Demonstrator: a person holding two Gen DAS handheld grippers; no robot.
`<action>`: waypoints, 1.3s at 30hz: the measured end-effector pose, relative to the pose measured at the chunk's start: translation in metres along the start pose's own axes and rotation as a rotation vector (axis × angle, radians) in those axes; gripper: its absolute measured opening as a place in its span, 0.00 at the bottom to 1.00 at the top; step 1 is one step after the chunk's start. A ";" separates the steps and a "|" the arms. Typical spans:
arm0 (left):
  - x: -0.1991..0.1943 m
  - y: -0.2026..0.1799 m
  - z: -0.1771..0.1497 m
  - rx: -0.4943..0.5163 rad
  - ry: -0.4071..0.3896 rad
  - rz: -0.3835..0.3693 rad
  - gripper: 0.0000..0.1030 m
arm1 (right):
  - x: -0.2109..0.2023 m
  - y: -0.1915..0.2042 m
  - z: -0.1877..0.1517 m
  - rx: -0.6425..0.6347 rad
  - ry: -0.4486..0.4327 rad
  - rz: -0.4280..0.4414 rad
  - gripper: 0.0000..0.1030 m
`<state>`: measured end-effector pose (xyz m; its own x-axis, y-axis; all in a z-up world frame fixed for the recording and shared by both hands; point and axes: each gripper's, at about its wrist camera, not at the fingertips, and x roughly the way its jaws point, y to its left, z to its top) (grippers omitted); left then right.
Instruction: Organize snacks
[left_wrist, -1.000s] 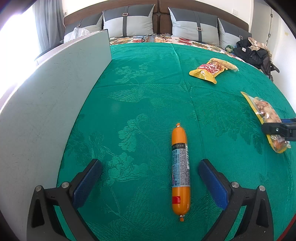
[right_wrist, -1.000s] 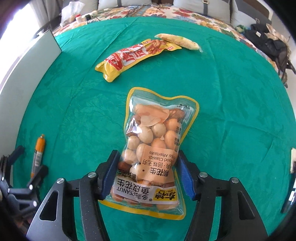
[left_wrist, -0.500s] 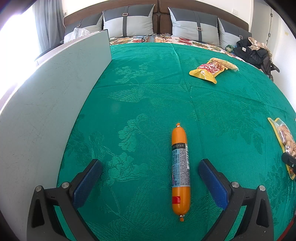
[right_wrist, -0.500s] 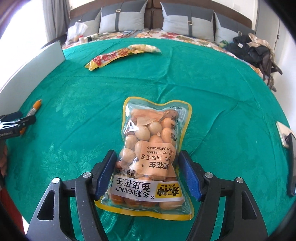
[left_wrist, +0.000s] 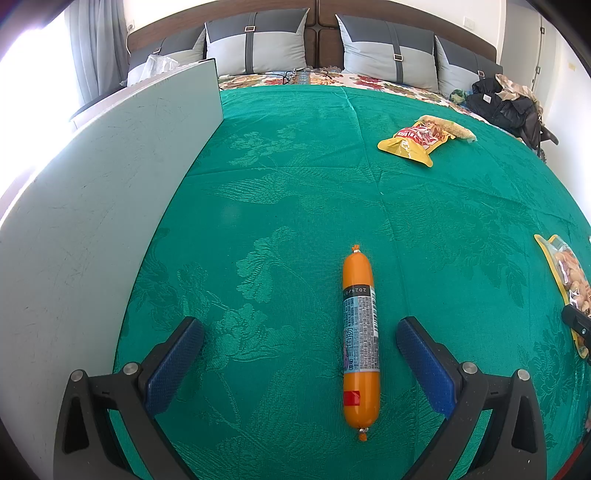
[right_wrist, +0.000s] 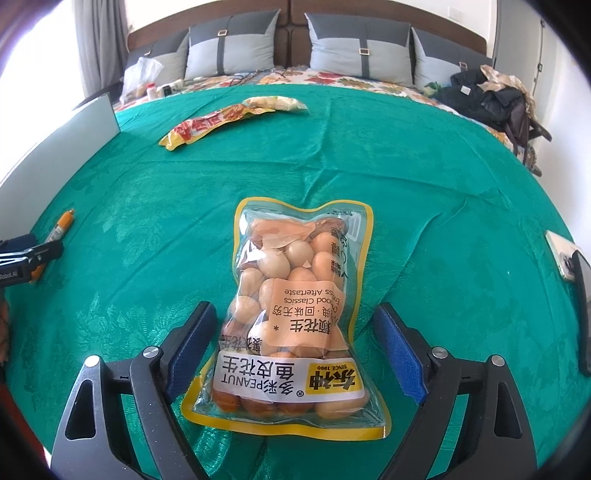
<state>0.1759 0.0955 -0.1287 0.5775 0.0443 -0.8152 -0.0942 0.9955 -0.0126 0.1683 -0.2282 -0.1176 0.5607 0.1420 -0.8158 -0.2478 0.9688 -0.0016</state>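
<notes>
A clear, yellow-edged peanut bag lies flat on the green bedspread between the fingers of my right gripper. Its jaws are opening and the blue pads stand clear of the bag on both sides. An orange sausage stick lies lengthwise between the wide-apart fingers of my left gripper, nearer the right pad and touching neither. Farther back lie a red-and-yellow snack pack and a pale corn-like packet. The peanut bag's edge shows at the right of the left wrist view.
A grey-white board stands upright along the left side of the bed. Pillows line the headboard; dark clothes and a bag sit at the far right. A phone lies on the bedspread to the right. A plastic bag rests far left.
My right gripper carried the peanut bag nearer and rightward, laid it flat, and its jaws spread off the bag. The left gripper and sausage have not moved.
</notes>
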 end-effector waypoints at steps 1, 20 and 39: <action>0.000 0.000 0.000 0.000 0.000 0.000 1.00 | 0.000 0.000 0.000 0.000 0.000 0.000 0.86; -0.018 -0.033 0.004 0.125 0.103 -0.079 0.15 | -0.001 0.000 -0.002 0.002 -0.002 0.002 0.86; -0.100 0.012 -0.035 -0.190 0.006 -0.320 0.14 | 0.012 -0.002 0.032 -0.011 0.311 -0.016 0.62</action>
<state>0.0889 0.1006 -0.0679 0.5970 -0.2681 -0.7561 -0.0588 0.9253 -0.3746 0.2007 -0.2223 -0.1089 0.2963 0.0562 -0.9534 -0.2502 0.9680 -0.0207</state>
